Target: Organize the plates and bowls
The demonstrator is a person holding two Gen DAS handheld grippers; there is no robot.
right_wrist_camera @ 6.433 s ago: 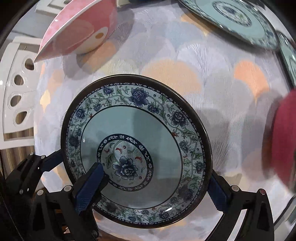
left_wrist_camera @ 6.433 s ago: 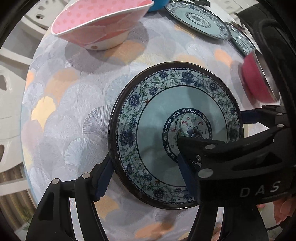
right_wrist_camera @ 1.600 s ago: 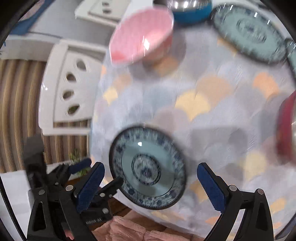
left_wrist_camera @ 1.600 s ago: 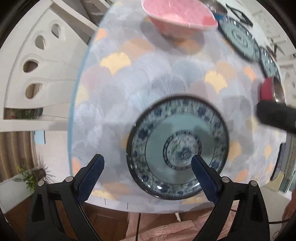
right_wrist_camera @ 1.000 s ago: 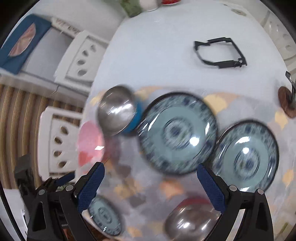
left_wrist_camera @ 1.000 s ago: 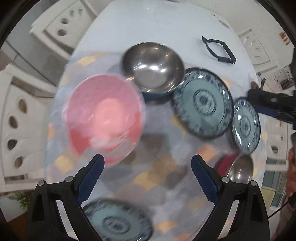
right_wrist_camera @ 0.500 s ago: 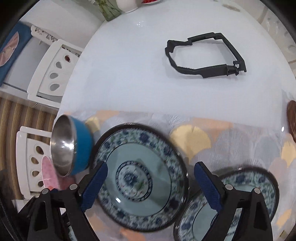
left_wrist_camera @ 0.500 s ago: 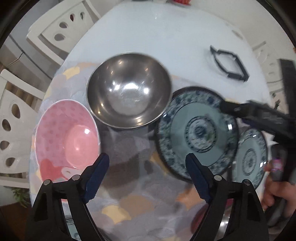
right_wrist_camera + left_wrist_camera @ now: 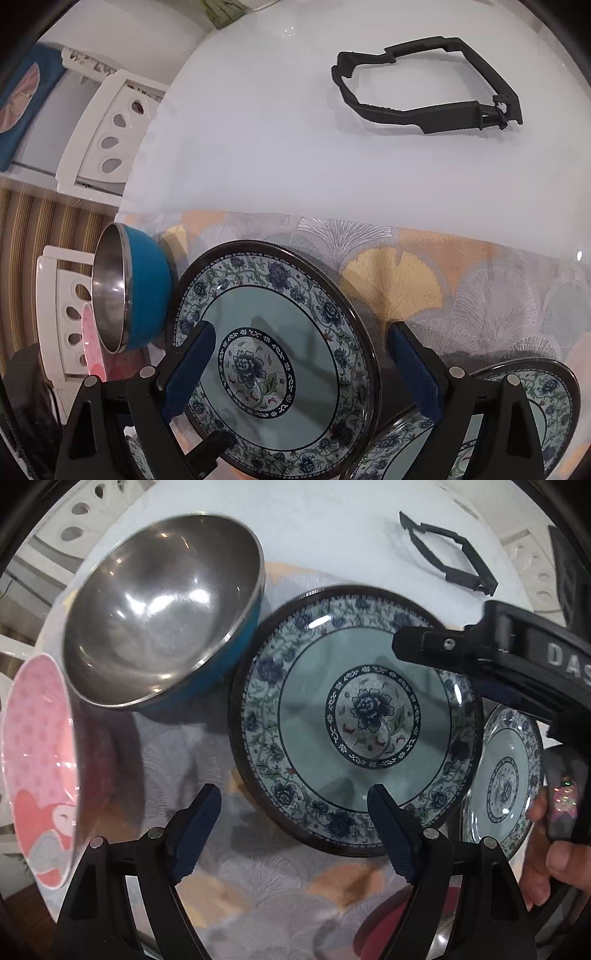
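Note:
A large blue floral plate [image 9: 354, 720] lies on the patterned cloth [image 9: 258, 878]. My left gripper [image 9: 295, 823] is open and empty just above its near rim. My right gripper [image 9: 303, 369] is open and empty, hovering over the same plate [image 9: 273, 362]; its body [image 9: 509, 661] shows at the plate's right edge in the left wrist view. A steel bowl with a blue outside [image 9: 162, 609] stands to the plate's left, also in the right wrist view [image 9: 129, 291]. A pink bowl [image 9: 37, 760] is further left. A smaller floral plate [image 9: 506, 775] lies to the right, also in the right wrist view [image 9: 546, 402].
A black plastic frame [image 9: 424, 85] lies on the bare white table [image 9: 258, 129] beyond the cloth. White chairs [image 9: 107, 136] stand at the table's left side. A red-and-steel bowl [image 9: 406, 923] sits at the near right, partly hidden by my left gripper.
Both grippers have left the floral plate at the near edge and moved across the table. They have come down close over the large floral plate beside the steel bowl.

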